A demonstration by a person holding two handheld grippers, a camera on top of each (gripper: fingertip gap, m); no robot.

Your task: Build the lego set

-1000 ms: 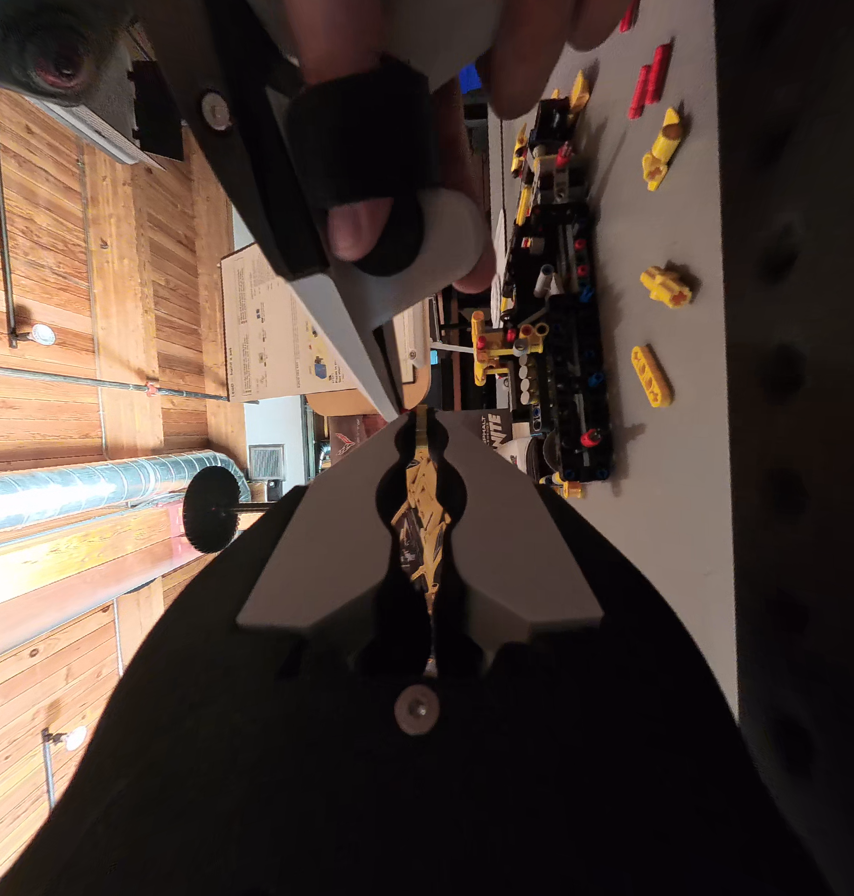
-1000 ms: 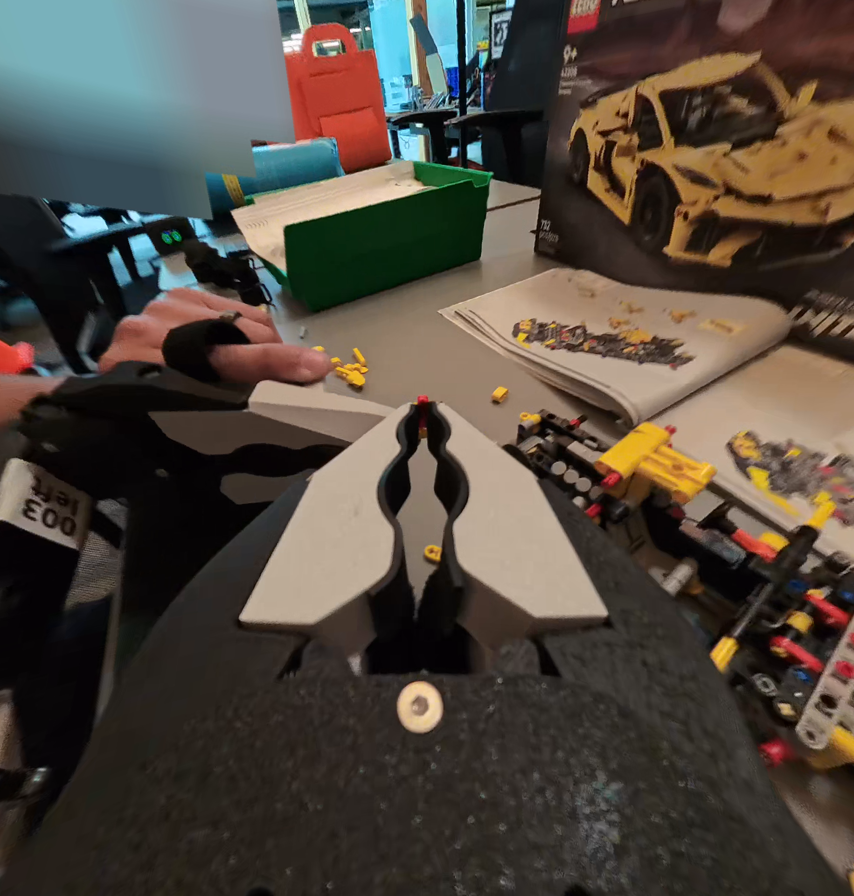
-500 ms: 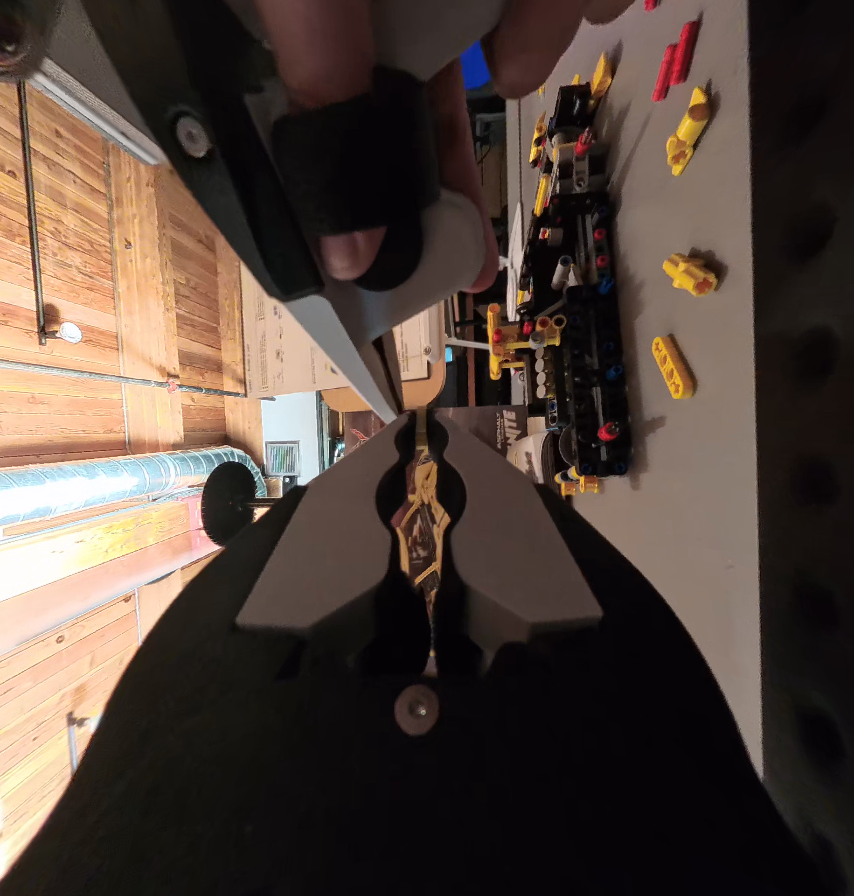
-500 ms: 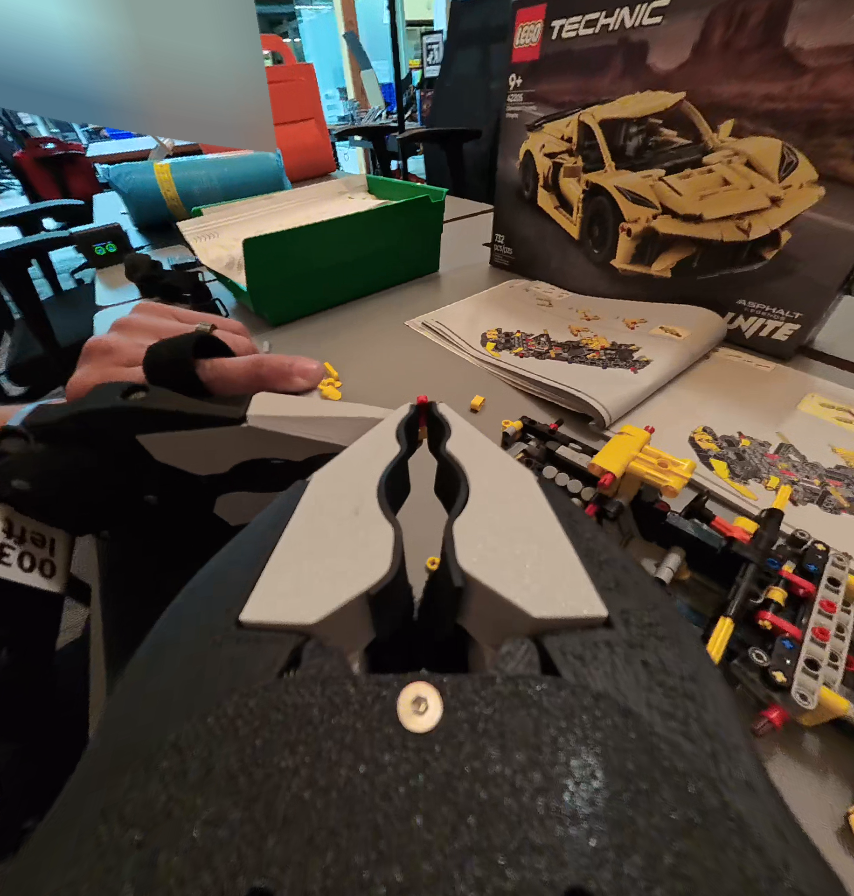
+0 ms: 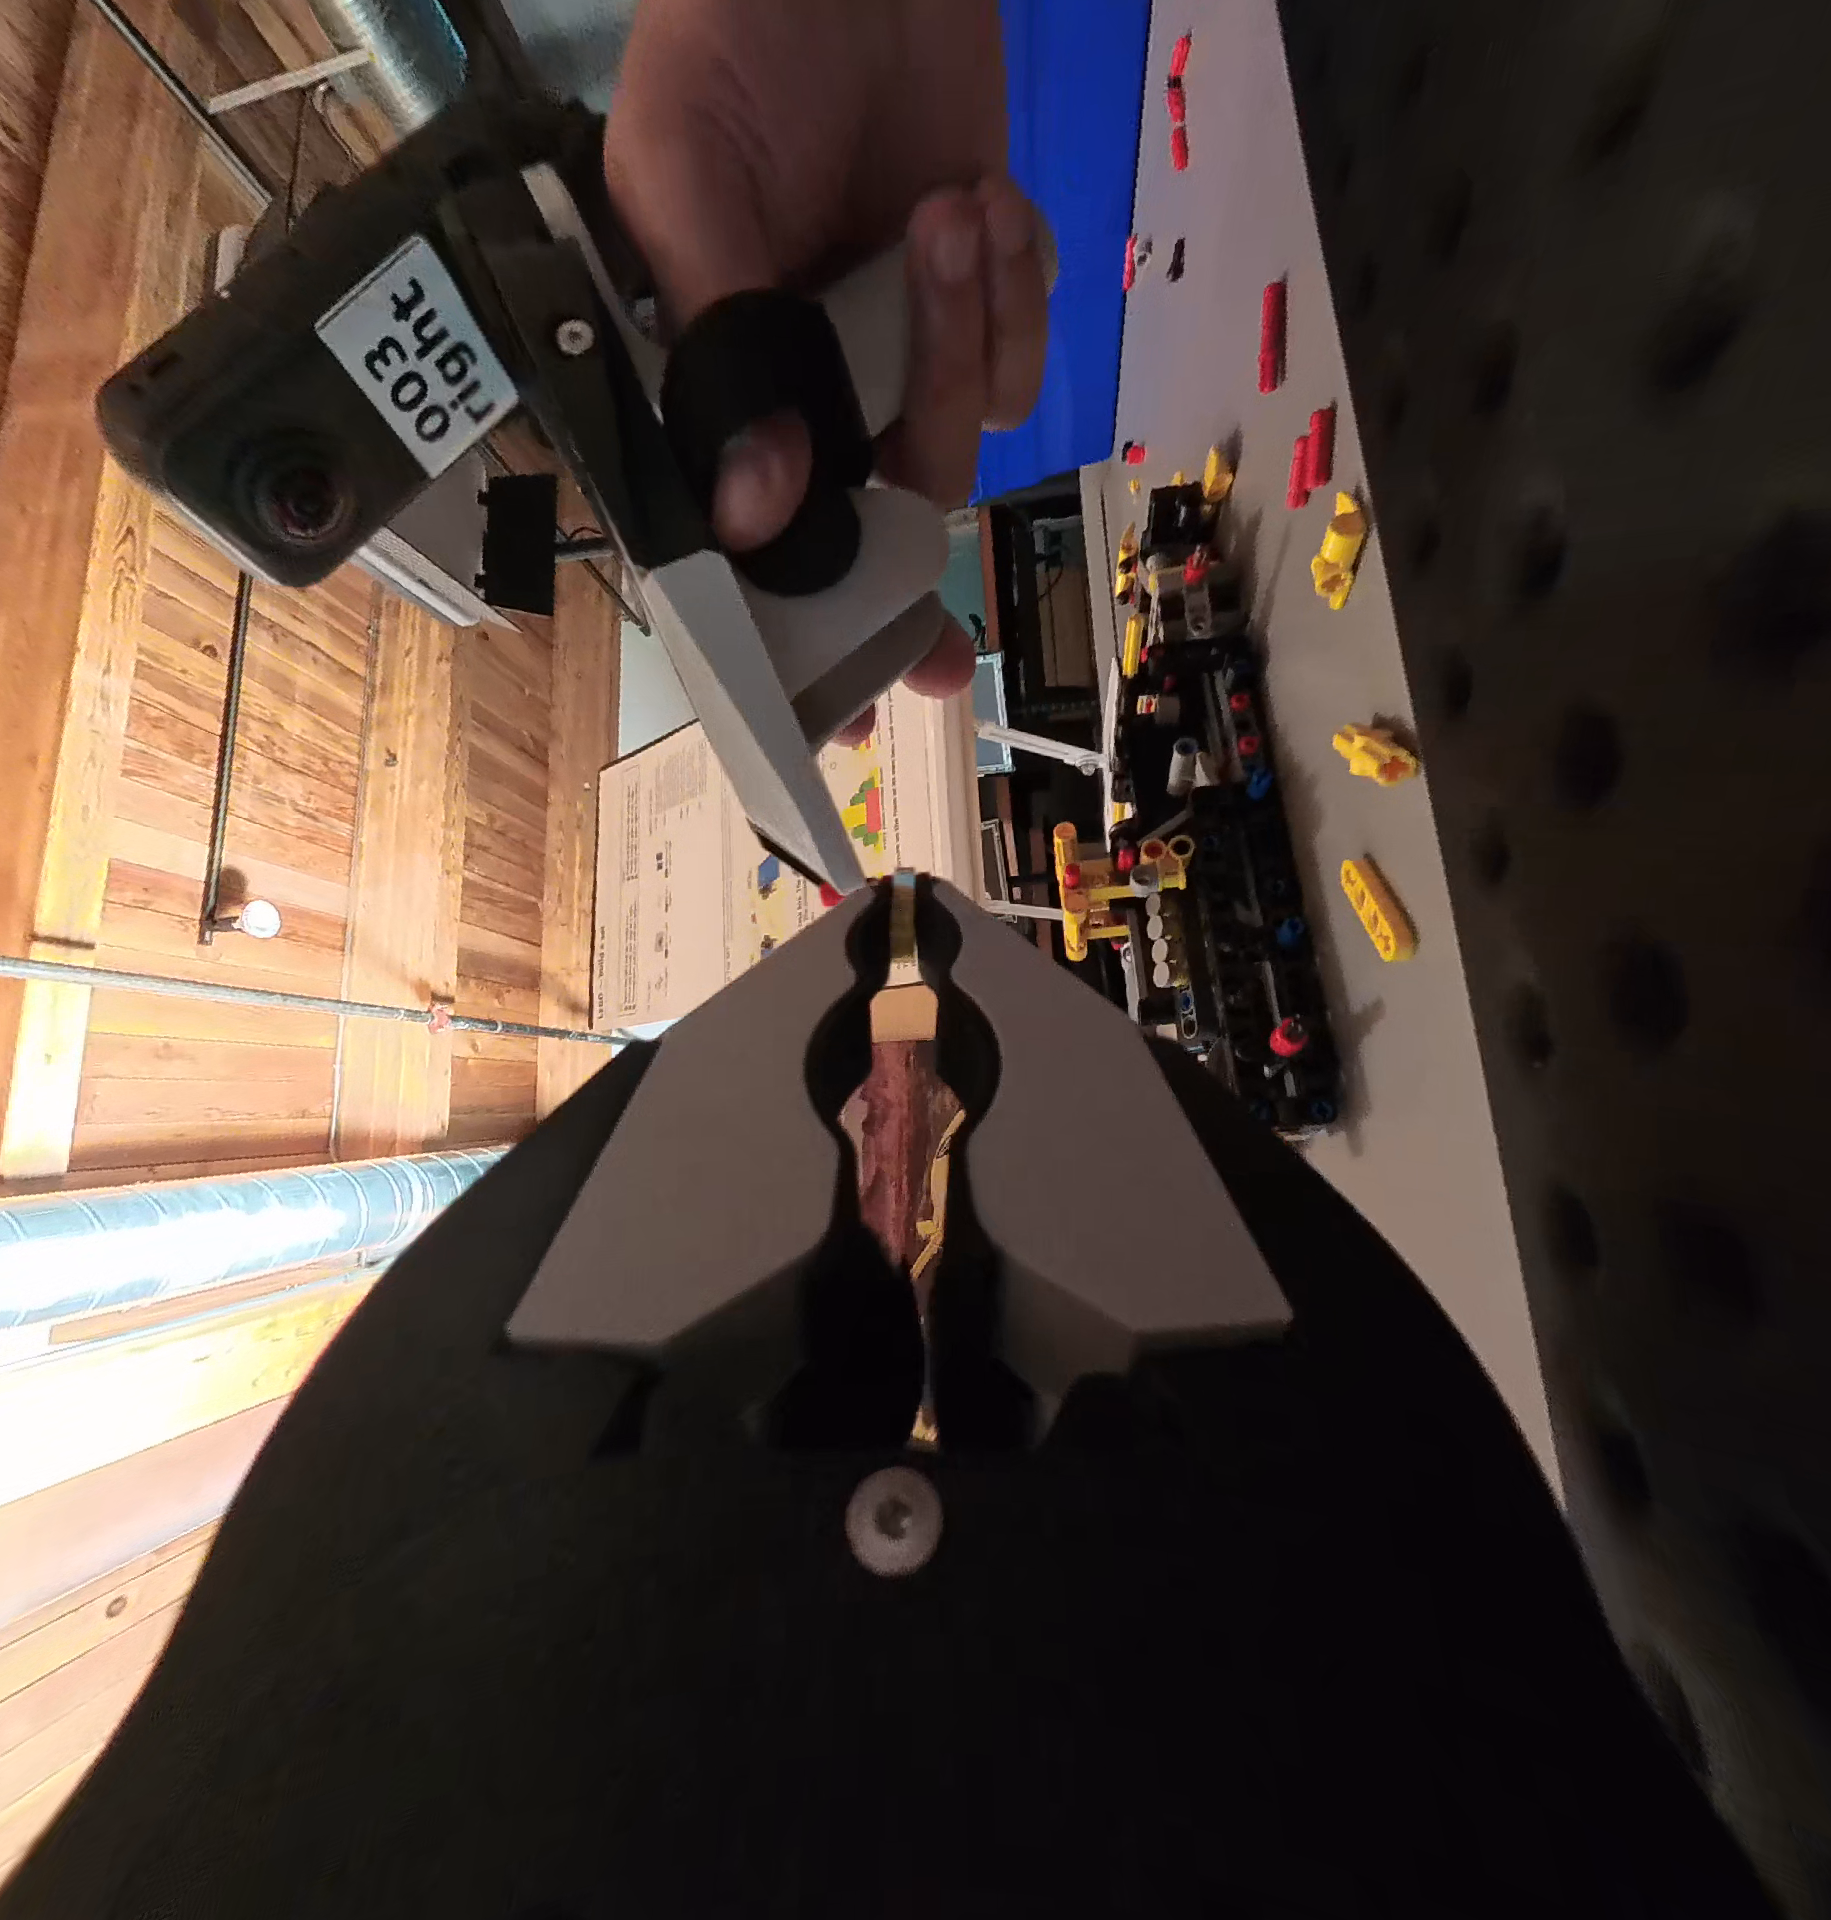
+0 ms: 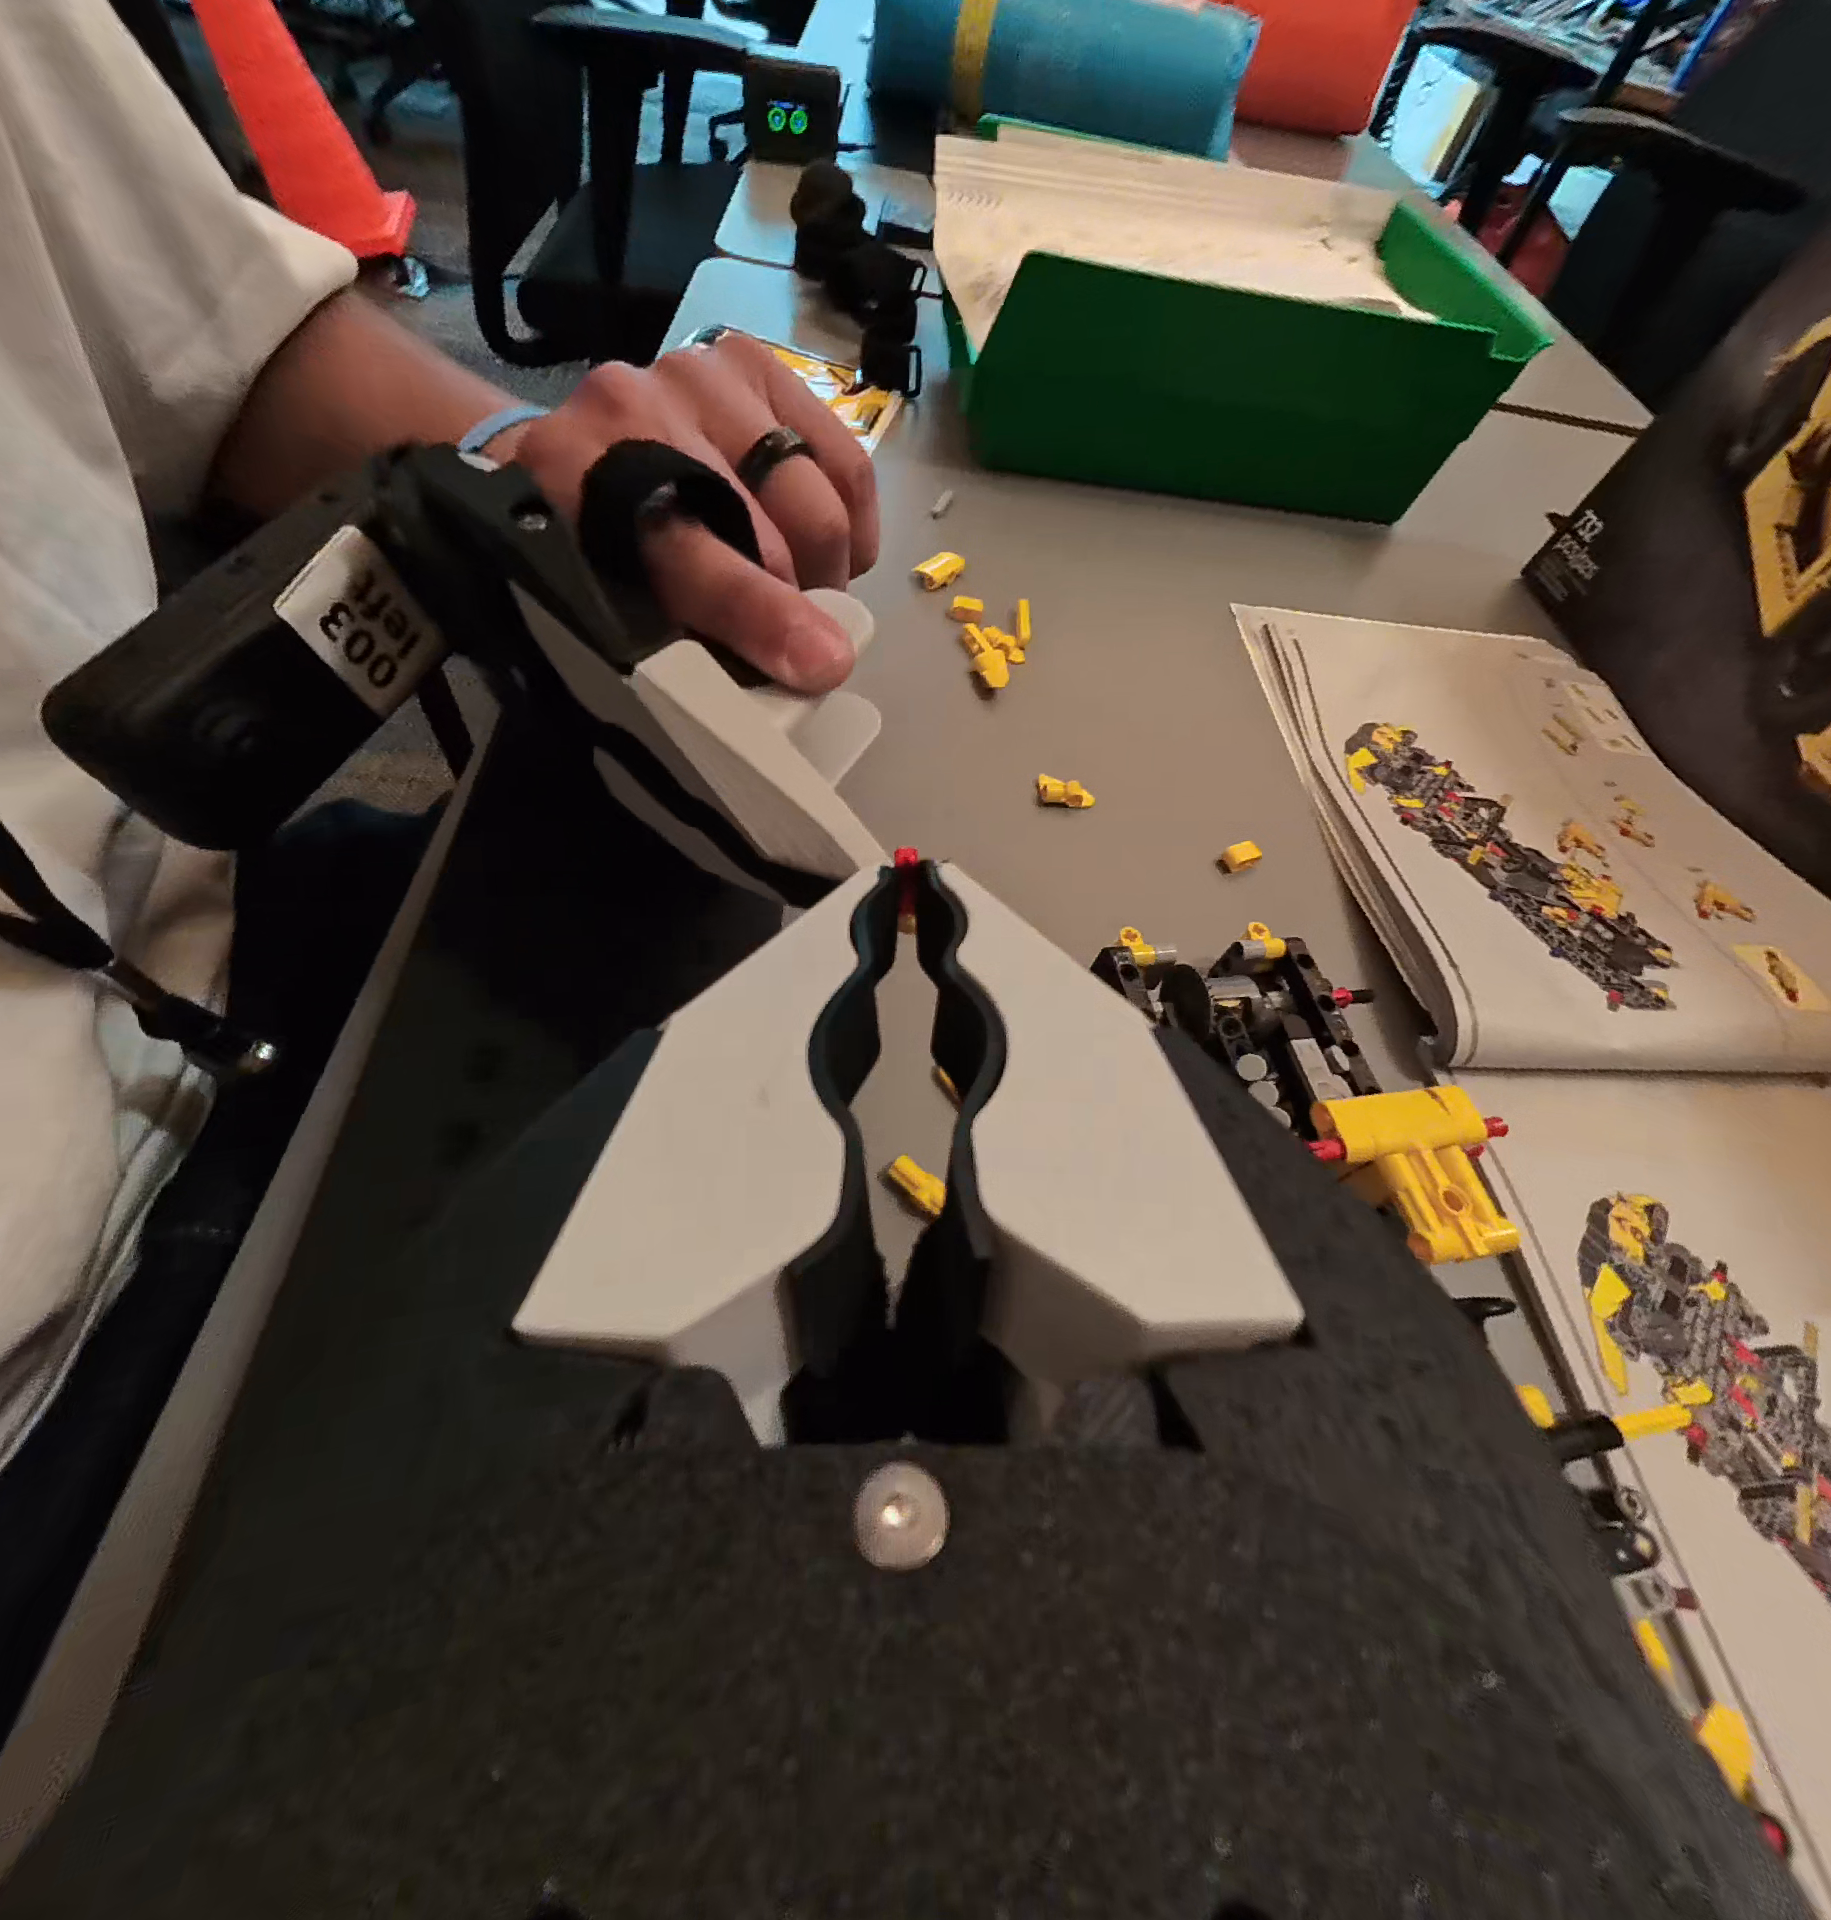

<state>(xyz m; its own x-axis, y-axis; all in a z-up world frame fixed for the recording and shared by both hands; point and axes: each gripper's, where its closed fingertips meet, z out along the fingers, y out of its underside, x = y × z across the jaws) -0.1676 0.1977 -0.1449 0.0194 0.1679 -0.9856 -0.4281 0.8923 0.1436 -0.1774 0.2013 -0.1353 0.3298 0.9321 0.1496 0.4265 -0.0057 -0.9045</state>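
Observation:
My right gripper (image 6: 905, 883) is shut on a small red pin (image 6: 905, 860) that sticks out of its tips. My left gripper (image 5: 903, 894) is shut, and a small yellowish piece (image 5: 898, 923) shows between its tips. The two grippers meet tip to tip above the table; the right one (image 5: 833, 883) comes in from the upper left in the left wrist view. The left one (image 6: 755, 790) shows at left in the right wrist view, its tip partly hidden. The black and yellow chassis (image 6: 1275, 1029) lies on the table just right of the tips, and also shows in the left wrist view (image 5: 1233, 883).
Loose yellow pieces (image 6: 994, 644) and red pieces (image 5: 1272, 332) lie scattered on the grey table (image 6: 1098, 582). An open instruction booklet (image 6: 1513, 831) and the set's box (image 6: 1773, 499) are at right. A green bin (image 6: 1202, 416) stands behind. A person's arm is at left. Both grippers' tips are close together, under 4 cm apart.
Both views have swung: the right wrist view now looks down more steeply, and the left wrist view shows the right gripper's camera. The tips stay together, both shut.

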